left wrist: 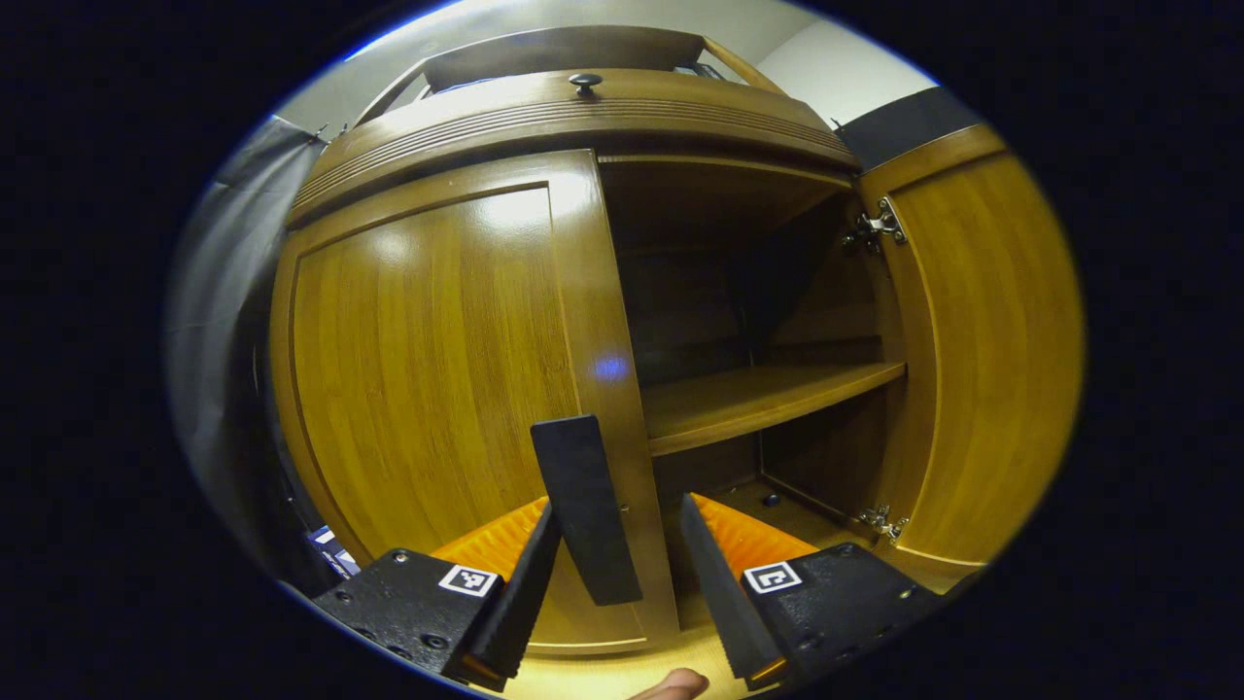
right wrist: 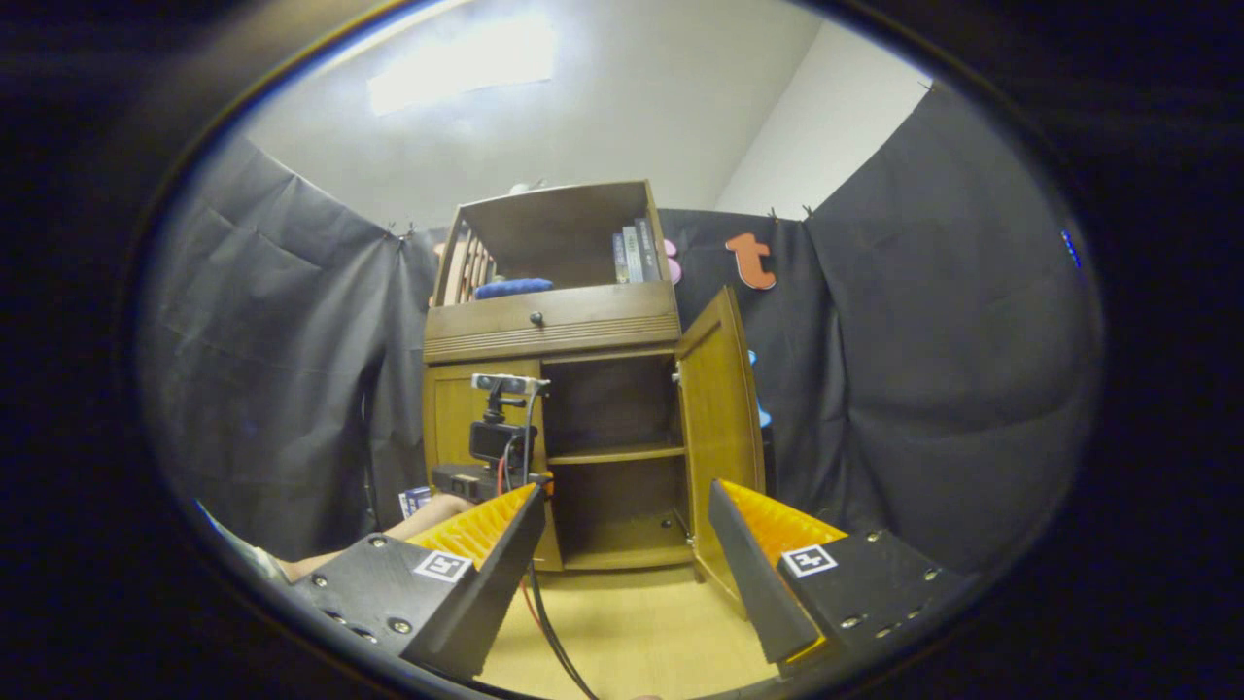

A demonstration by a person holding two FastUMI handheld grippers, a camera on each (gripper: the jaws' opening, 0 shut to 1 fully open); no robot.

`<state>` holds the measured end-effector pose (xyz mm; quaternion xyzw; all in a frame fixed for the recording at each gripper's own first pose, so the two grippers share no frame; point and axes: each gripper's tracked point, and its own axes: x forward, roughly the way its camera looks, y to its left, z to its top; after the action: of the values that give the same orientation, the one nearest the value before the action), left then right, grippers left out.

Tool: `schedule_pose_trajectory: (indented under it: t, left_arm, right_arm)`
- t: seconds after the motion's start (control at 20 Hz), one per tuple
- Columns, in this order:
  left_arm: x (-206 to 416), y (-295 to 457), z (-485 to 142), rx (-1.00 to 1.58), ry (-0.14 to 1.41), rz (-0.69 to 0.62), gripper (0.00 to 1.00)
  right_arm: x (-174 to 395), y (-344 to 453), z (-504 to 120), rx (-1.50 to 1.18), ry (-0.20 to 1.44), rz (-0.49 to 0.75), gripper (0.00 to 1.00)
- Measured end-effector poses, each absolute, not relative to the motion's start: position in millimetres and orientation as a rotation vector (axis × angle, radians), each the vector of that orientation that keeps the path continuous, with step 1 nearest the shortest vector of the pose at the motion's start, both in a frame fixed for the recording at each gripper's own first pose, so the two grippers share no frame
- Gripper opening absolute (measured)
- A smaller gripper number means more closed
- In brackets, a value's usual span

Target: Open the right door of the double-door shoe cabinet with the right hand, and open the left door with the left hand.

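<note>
While the shoe cabinet (right wrist: 554, 389) stands against the black cloth wall, half the task looks done: its right door (left wrist: 982, 360) is swung fully out, baring the inner shelf (left wrist: 768, 399) and the hinges, and the left door (left wrist: 437, 389) sits closed, or nearly so, in its frame. The right gripper (right wrist: 622, 554) is held well back from the cabinet with its fingers apart and nothing between them, probably because its door is done and staying clear leaves room for the other hand. The left gripper (left wrist: 617, 574) is close in, fingers spread on either side of the dark handle (left wrist: 586, 506) on the left door's free edge, not yet pressing it. That straddling pose seems meant for closing on the handle and pulling.
</note>
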<state>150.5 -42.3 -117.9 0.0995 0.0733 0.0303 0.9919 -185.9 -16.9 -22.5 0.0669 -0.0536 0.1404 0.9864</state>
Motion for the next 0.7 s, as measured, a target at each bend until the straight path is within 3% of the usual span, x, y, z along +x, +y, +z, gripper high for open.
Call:
schedule_pose_trajectory:
  t: [0.2,0.3,0.4,0.7]
  left_arm:
    - [155.9,-25.7,-148.6,0.167,0.274,0.093,0.6]
    - [162.5,-27.6,-131.8,0.153,0.173,0.082,0.48]
    - [159.4,-27.1,-134.5,0.105,0.188,0.071,0.36]
    - [146.7,-26.7,-134.9,0.094,0.227,0.056,0.33]
  right_arm:
    - [-190.2,-14.0,-19.9,0.127,-0.118,0.294,1.0]
    - [-190.9,-13.0,-21.2,0.124,-0.116,0.296,0.96]
    - [-190.1,-12.2,-22.3,0.129,-0.107,0.297,0.96]
    - [-195.8,-21.9,-15.7,0.136,-0.123,0.262,1.0]
